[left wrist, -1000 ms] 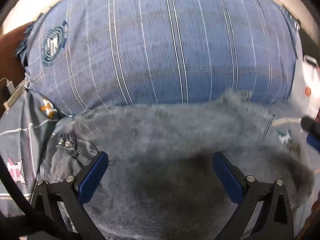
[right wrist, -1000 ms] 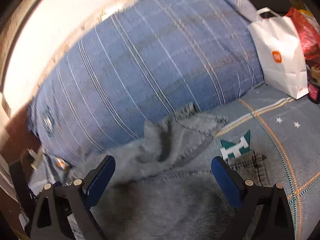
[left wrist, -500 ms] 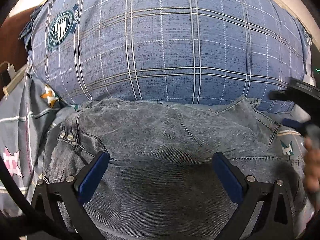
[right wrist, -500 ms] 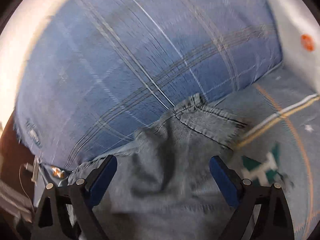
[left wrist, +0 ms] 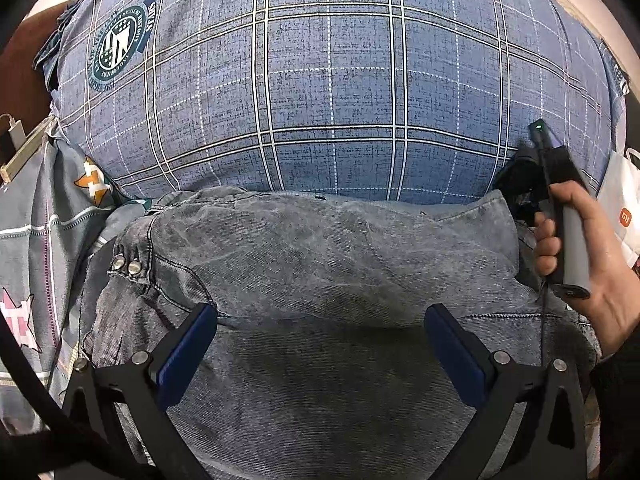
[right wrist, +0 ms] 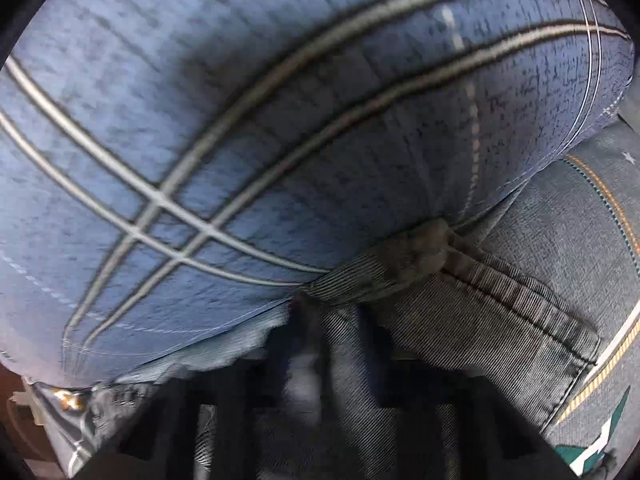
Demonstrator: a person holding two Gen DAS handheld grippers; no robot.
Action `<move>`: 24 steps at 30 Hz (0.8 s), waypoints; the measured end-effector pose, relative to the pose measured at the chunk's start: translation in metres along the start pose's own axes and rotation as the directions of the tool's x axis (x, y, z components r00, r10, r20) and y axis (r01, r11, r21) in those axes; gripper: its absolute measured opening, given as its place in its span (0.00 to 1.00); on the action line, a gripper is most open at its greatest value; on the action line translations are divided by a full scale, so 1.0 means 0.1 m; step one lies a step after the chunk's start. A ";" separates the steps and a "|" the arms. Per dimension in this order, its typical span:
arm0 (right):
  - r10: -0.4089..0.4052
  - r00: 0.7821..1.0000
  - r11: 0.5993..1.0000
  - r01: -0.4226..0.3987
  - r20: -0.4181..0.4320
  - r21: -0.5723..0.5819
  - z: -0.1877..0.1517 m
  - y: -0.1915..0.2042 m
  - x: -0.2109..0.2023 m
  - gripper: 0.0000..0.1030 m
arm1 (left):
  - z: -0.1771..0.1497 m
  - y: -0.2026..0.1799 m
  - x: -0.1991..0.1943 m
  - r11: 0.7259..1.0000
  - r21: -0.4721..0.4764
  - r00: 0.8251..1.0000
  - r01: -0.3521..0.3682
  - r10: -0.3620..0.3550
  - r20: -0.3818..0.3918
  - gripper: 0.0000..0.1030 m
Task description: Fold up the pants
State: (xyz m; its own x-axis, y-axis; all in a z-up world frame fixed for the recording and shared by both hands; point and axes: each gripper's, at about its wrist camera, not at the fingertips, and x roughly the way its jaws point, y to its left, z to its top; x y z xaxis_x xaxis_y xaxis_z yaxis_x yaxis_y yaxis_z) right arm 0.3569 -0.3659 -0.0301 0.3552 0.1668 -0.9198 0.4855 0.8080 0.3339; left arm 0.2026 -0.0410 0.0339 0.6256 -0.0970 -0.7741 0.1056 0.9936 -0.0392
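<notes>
Pants (left wrist: 332,264): grey-blue denim, lying folded over on the bed cover (left wrist: 36,240), their far edge pressed against the foot of the pillow (left wrist: 328,92). Two metal rivets (left wrist: 127,266) show at the corner nearest the pillow's crest badge (left wrist: 118,42). The upper layer lies as a rumpled flap; a darker flat layer runs below it, away from the pillow.

Pillow: large, blue plaid with white and dark lines, round crest badge on one corner. It fills the far half of both views.

Left tool (left wrist: 320,344): spread wide, blue pads hovering over the flat layer of the pants on the side away from the pillow; nothing between the pads.

Right tool (right wrist: 316,344): its jaws have just been closing and now stand narrow, with a bunched fold of denim between them, right at the base of the pillow. This view is blurred, so the pads themselves are hard to make out. A stitched hem (right wrist: 532,300) runs off beside the grip.

Right hand (left wrist: 584,248): wrapped around the grey handle of the right tool, at the end of the pants opposite the crest badge.

White paper bag (left wrist: 624,208): beyond that hand, beside the pillow's end.
</notes>
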 end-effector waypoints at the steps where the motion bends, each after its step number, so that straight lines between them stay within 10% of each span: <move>1: 0.013 1.000 1.000 -0.013 0.005 0.006 0.00 -0.02 -0.03 0.06 | 0.00 0.00 0.00 1.000 0.001 1.000 -0.002 0.002 0.005 1.00; 5: 0.098 0.986 0.995 -0.095 0.136 -0.025 -0.13 -0.16 -0.62 0.05 | 0.01 0.04 0.00 1.000 -0.015 1.000 0.010 -0.010 0.009 1.00; 11: 0.277 0.908 0.957 -0.231 0.316 -0.174 -1.03 -0.53 -1.74 0.05 | 0.03 0.13 -0.05 0.992 -0.071 0.994 0.107 -0.107 0.008 1.00; 19: 0.423 0.785 0.900 -0.420 0.453 -0.115 -2.27 -1.19 -1.98 0.05 | 0.07 0.16 -0.08 0.928 -0.143 0.934 0.344 -0.354 -0.052 1.00; 24: 0.412 0.797 0.906 -0.409 0.442 -0.106 -2.30 -1.09 -2.00 0.04 | 0.35 -0.11 0.03 0.912 -0.177 0.913 0.371 -0.393 -0.111 1.00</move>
State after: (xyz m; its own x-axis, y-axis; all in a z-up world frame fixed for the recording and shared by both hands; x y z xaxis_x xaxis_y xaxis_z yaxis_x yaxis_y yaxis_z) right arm 0.0486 -0.3573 0.0701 0.8363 0.2155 -0.5042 0.2097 0.7239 0.6573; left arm 0.2303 -0.0540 0.0546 0.4440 -0.4728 -0.7612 0.1920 0.8799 -0.4346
